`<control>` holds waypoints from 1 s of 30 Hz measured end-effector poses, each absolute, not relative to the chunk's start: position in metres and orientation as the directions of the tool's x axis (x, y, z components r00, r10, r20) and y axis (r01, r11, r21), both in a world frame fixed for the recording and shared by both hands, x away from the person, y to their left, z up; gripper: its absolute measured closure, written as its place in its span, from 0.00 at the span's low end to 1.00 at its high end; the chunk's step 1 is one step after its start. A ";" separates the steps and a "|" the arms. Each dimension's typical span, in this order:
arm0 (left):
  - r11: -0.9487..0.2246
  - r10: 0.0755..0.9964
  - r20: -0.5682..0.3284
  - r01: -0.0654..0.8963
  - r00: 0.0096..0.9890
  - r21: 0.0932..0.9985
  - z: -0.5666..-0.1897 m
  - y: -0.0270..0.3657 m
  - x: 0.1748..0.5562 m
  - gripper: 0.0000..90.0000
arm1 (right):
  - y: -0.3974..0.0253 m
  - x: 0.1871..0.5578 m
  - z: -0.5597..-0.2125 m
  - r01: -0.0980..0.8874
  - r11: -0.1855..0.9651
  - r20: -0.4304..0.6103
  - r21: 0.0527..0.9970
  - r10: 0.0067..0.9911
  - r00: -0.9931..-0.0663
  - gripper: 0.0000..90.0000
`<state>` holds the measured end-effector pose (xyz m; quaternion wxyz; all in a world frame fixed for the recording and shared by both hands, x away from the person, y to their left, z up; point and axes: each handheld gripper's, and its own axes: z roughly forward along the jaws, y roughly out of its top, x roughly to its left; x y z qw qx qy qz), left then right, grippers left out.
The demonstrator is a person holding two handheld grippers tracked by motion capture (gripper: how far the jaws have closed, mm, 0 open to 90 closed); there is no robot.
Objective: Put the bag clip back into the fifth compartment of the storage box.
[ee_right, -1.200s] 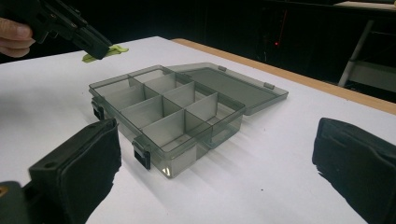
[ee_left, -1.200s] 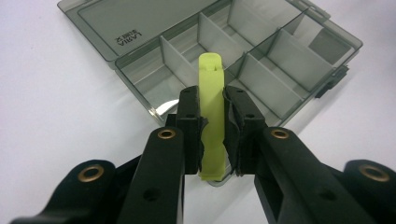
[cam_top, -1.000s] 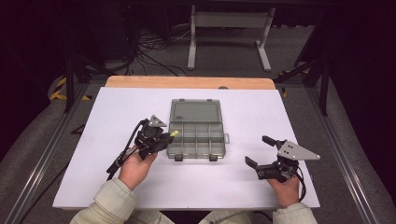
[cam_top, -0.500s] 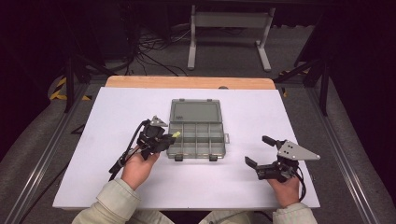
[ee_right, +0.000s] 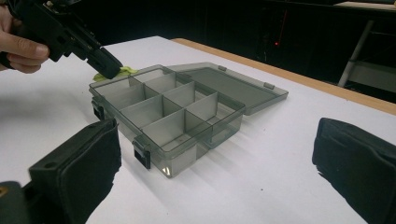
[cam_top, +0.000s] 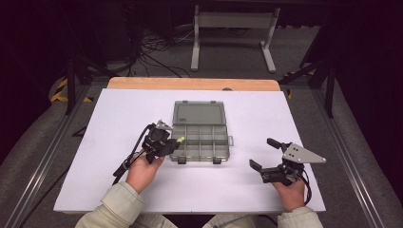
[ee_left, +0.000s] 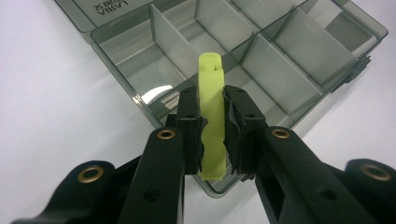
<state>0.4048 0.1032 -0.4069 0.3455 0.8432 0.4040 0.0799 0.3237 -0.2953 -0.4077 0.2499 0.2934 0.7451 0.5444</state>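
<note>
Two hand-held grippers work over a white worktop [cam_top: 119, 118]. The left hand-held gripper [ee_left: 212, 140] is clenched on a lime-green piece [ee_left: 211, 116], pinched between both jaws with its tip sticking out beyond them. In the left gripper view that tip hangs over the near corner of a clear grey box [ee_left: 327, 60], above its wall and corner compartment. In the high view the piece [cam_top: 180, 140] sits just at the box's [cam_top: 202, 142] left edge, and the box lies open, its lid [cam_top: 198, 113] folded flat behind it. The right hand-held gripper [cam_top: 266, 154] is released, jaws wide apart, well to the right of the box, near the worktop's front edge.
</note>
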 end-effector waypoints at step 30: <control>-0.416 0.676 -0.150 0.542 0.722 0.731 -0.384 0.117 0.394 0.19 | -0.295 0.323 -0.407 0.161 0.232 -0.054 0.959 0.710 -0.702 0.02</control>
